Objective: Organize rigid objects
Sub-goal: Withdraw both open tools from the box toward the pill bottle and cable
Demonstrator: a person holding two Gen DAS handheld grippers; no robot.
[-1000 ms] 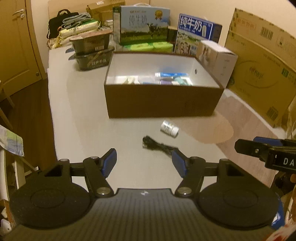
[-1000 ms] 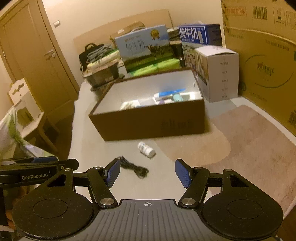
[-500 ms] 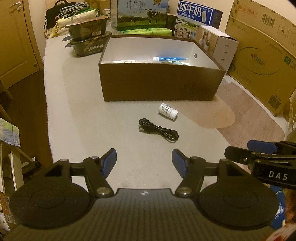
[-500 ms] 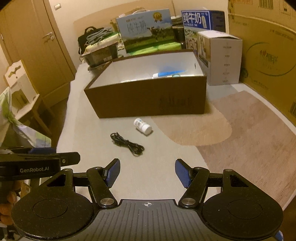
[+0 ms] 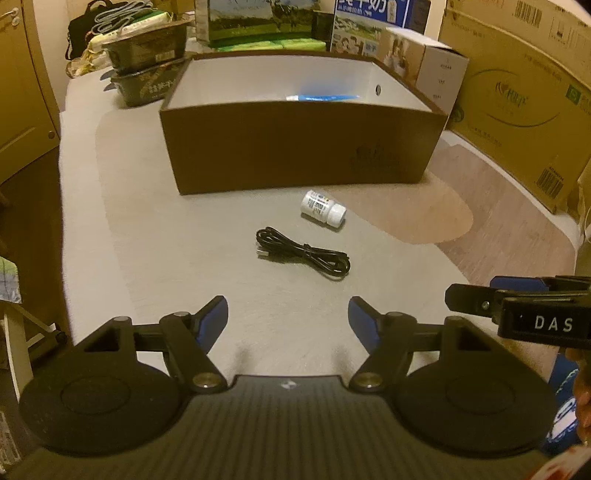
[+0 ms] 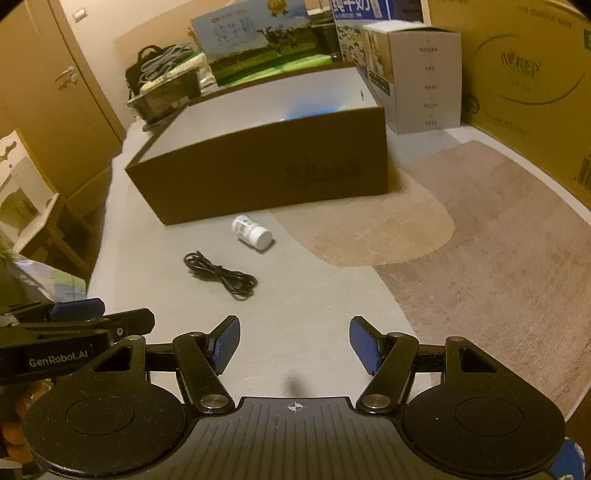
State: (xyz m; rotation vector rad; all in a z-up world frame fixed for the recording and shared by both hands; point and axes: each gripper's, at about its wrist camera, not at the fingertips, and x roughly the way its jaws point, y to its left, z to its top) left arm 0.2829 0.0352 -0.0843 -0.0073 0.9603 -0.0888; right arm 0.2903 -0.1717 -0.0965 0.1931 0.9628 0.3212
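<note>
A small white pill bottle (image 5: 323, 211) (image 6: 252, 231) lies on its side on the grey table, just in front of a brown open box (image 5: 295, 155) (image 6: 266, 166). A coiled black cable (image 5: 303, 255) (image 6: 221, 275) lies nearer to me. Inside the box a blue-and-white tube (image 5: 321, 97) shows above the front wall. My left gripper (image 5: 288, 319) hovers short of the cable, its jaws opening with nothing between them. My right gripper (image 6: 294, 341) stands open and empty, to the right of the cable. Each gripper shows at the edge of the other's view.
Milk cartons (image 6: 255, 33), a white carton (image 6: 417, 74) and dark food trays (image 5: 147, 62) stand behind the box. Large cardboard sheets (image 5: 517, 92) line the right side. The table's left edge (image 5: 64, 229) drops to the floor; a wood-grain mat (image 6: 480, 240) covers the right part.
Both grippers have sunk toward the table and come nearer to the cable and bottle. The box's inside is now mostly hidden behind its front wall. The left jaws stand a little wider.
</note>
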